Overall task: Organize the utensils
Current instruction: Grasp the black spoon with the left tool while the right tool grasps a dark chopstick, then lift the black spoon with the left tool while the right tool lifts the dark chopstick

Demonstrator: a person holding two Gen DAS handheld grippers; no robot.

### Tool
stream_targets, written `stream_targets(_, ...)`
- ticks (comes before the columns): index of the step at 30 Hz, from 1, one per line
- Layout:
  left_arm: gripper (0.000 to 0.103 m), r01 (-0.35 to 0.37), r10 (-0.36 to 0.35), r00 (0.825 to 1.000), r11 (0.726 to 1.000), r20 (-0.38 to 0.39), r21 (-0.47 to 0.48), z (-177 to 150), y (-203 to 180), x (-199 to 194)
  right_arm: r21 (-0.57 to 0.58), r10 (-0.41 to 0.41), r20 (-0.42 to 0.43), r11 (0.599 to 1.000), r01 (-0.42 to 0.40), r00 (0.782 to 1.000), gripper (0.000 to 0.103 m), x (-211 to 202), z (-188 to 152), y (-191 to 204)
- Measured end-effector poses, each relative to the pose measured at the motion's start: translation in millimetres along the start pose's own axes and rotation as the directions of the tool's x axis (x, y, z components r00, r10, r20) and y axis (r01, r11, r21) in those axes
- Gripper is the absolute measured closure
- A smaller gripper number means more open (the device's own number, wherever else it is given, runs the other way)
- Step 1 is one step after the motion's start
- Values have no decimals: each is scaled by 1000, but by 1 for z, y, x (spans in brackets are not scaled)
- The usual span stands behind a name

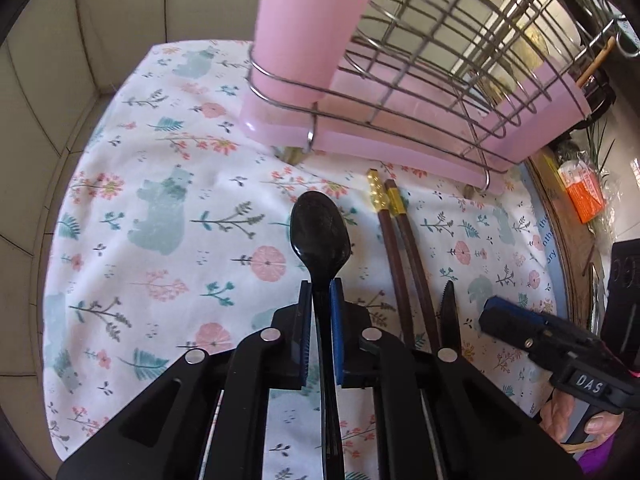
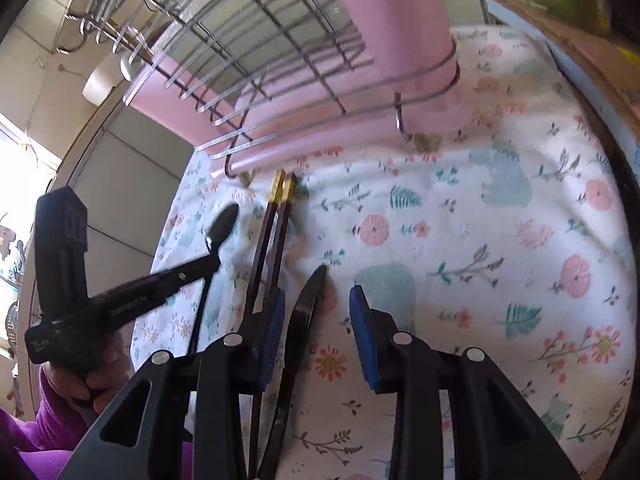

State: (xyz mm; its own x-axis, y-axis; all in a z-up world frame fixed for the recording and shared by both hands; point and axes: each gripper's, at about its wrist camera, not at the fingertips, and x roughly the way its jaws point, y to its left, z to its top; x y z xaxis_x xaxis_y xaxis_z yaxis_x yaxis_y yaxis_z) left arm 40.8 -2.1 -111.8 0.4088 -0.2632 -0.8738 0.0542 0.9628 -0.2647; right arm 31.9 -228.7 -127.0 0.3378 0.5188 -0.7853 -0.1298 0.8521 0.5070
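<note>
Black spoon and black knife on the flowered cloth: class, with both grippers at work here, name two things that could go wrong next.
1. The left gripper pinches the black spoon on its thin neck, so the spoon may swivel or slip when lifted.
2. The right gripper straddles the black knife with one pad close against the chopsticks; closing could nudge or catch them too.

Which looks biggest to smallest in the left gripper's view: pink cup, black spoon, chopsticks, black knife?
1. Pink cup, clearly largest.
2. Chopsticks and black spoon: similar apparent length, and both run under the gripper, so unranked.
3. Black knife: only its serrated tip shows, so its rank is unsure.
</note>
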Motion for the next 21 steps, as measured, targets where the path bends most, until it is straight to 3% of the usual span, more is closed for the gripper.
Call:
stream_targets(3,95,10,-10,1000,1000,13,-10,-2,9,-10,21,-6,-42,1000,7,999,73,13,-4,0)
stream_targets(11,95,35,-34,999,999,18,-13,-5,16,-10,-1,-66,-61,998,66,996,73,30,9,14)
stream_targets(13,95,35,-35,999,999,15,-16,-5,13,-4,4,-78,-67,997,79,995,79,33,11,15)
stream_targets(14,95,34,-33,999,999,12,-18,-5,14,-4,17,-69,-82,997,71,994,96,36,12,13)
stream_targets(21,95,49,-48,999,999,22,-25,-5,19,-5,140,54,-80,989,-42,995,101,38,13,-5)
